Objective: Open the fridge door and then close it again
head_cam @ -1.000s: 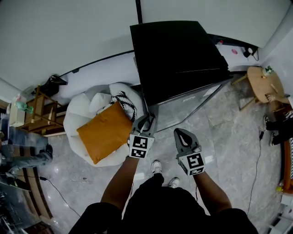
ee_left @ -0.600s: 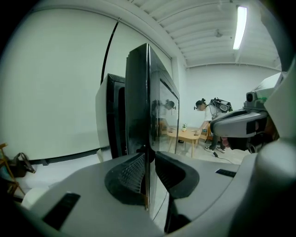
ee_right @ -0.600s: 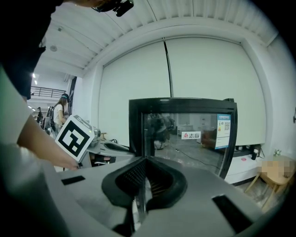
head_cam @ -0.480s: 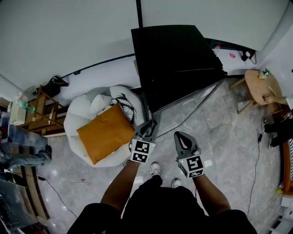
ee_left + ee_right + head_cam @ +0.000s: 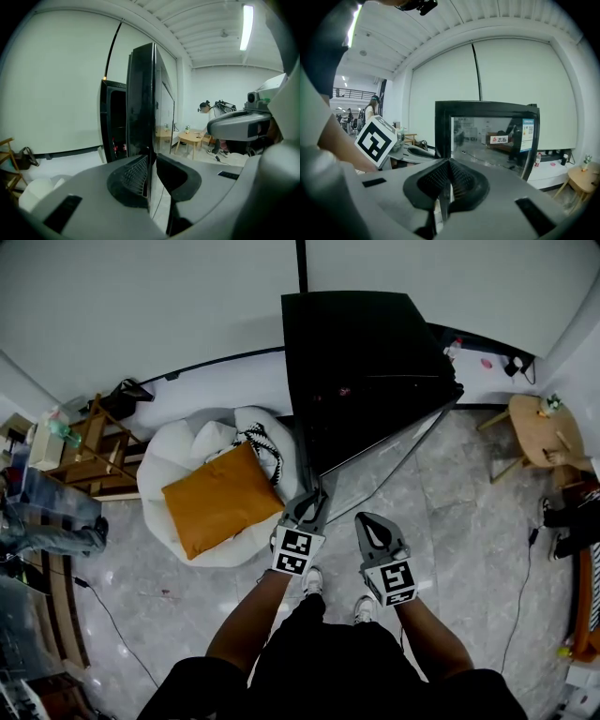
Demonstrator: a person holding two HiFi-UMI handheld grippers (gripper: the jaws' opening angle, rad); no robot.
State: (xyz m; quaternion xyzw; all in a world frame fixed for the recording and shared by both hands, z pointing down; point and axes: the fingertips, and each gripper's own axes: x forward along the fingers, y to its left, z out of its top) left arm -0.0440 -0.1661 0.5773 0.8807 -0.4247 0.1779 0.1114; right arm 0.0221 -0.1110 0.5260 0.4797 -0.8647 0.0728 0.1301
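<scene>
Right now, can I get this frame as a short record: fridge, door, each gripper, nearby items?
fridge: black, standing by the white wall
fridge door: glass-fronted, swung open
left gripper: door's free edge between its jaws, which have just been closing; looks gripped
right gripper: jaws together, holding nothing
nearby: orange cushion on white beanbag, beside the fridge

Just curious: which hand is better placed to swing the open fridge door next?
Left. The left gripper has just been closing its jaws and clamps the edge of the black glass fridge door; the right gripper is shut, empty, clear of it.
</scene>
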